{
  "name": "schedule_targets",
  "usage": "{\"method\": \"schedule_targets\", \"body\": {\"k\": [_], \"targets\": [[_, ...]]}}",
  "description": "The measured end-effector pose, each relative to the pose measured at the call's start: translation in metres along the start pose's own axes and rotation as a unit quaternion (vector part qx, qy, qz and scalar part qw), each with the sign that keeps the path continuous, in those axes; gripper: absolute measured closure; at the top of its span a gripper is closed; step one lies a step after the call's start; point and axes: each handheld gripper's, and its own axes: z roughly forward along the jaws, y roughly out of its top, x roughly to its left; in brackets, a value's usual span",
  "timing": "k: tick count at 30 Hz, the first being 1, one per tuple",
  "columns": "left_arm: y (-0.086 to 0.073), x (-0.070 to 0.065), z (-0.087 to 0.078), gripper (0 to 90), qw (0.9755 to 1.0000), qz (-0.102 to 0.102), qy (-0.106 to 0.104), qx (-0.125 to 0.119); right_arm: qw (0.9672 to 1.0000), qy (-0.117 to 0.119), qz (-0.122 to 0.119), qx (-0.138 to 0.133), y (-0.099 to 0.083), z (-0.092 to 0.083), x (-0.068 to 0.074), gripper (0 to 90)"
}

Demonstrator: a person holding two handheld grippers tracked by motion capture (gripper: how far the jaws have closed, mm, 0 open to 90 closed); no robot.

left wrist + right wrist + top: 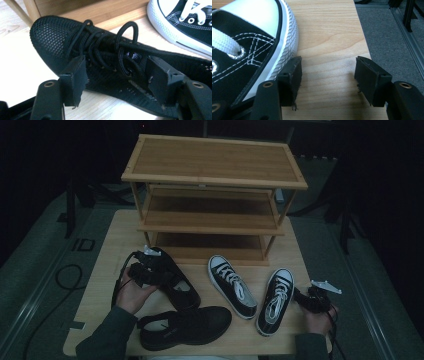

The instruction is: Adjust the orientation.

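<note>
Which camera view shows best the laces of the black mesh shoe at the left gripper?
The left gripper view: the black laces fill its middle, each loop clear, between the open fingers. In the high view the black mesh shoe is small and dark, so its laces cannot be made out. The right gripper view looks at a sneaker's toe.

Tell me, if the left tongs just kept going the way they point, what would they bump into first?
Most likely the black mesh shoe: the left tongs stand open right over its laced top. Beyond it lies the wooden rack's bottom shelf, though depth is hard to judge.
</note>
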Motion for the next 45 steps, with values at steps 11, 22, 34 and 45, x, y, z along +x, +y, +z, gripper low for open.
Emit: {"method": "schedule_targets", "body": {"k": [11,22,34,45], "targets": [[0.001,0.007,0.007,64.3,0.9974,-0.032,-0.058,0.028,1.0000,0.000,0.000,0.000,0.000,0.000,0.000,38.6],[0.008,-0.001,0.003,83.5,0.9993,-0.021,-0.030,0.012,1.0000,0.000,0.000,0.000,0.000,0.000,0.000,38.6],[0.028,0.008,0.011,85.0,0.9996,-0.027,0.001,-0.011,1.0000,0.000,0.000,0.000,0.000,0.000,0.000,38.5],[0.039,0.027,0.022,84.9,0.9974,-0.051,0.030,-0.042,1.0000,0.000,0.000,0.001,0.000,0.000,0.000,38.4]]}}
